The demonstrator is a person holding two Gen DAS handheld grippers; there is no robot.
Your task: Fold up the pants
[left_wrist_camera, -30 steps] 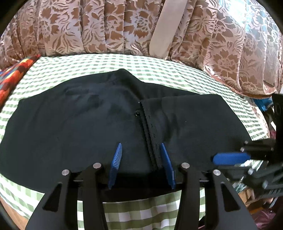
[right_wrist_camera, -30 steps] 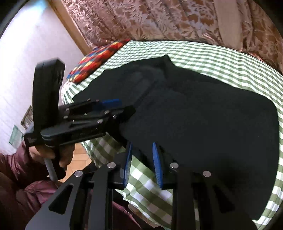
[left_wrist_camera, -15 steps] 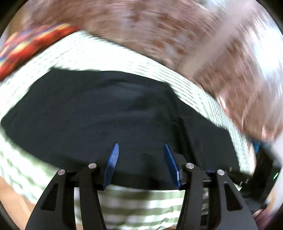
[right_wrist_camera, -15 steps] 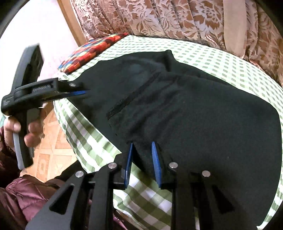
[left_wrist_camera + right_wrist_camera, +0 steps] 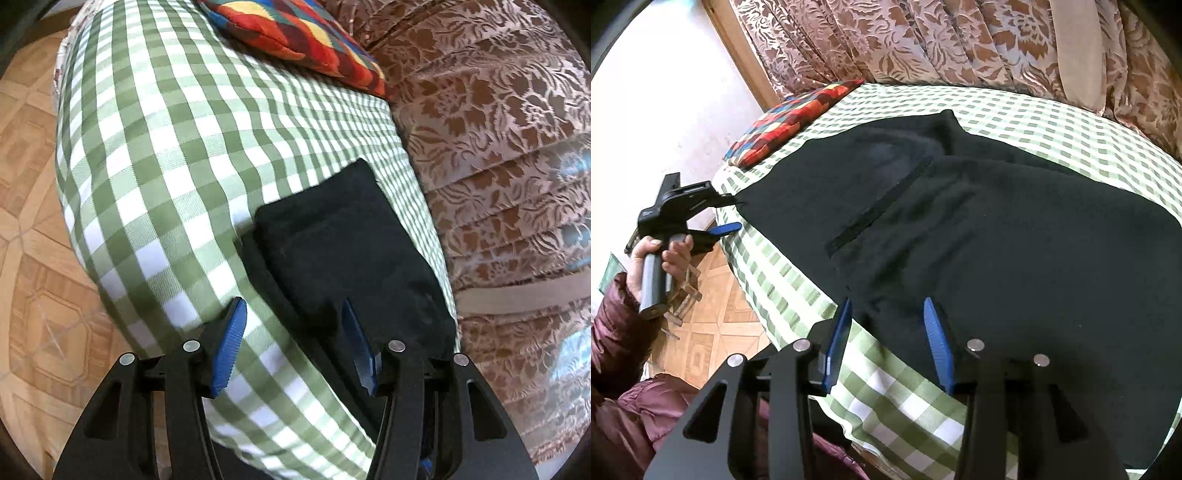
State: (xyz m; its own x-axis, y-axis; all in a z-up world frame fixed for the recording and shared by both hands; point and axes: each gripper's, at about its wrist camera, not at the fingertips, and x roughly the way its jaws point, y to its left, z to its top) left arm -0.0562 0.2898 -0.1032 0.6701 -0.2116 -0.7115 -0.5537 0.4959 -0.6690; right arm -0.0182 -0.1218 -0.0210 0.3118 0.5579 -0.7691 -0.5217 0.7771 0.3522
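The black fabric pants point(image 5: 997, 236) are lying flat, partly folded, across the green-and-white checked bed cover point(image 5: 1052, 129). At the far left we are holding the left gripper point(image 5: 729, 214) at the pants' end by the cover's edge, its blue-padded jaws standing partly apart, nothing clamped between them. Further right, our right gripper point(image 5: 886, 332) is opening its jaws over the near hem, the cloth lying between them.

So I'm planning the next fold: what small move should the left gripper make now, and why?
Probably close the left gripper on the black pants' end. Its jaws stand open with that edge between them, one finger over the checked cloth. The right gripper is opening, nothing pinched.
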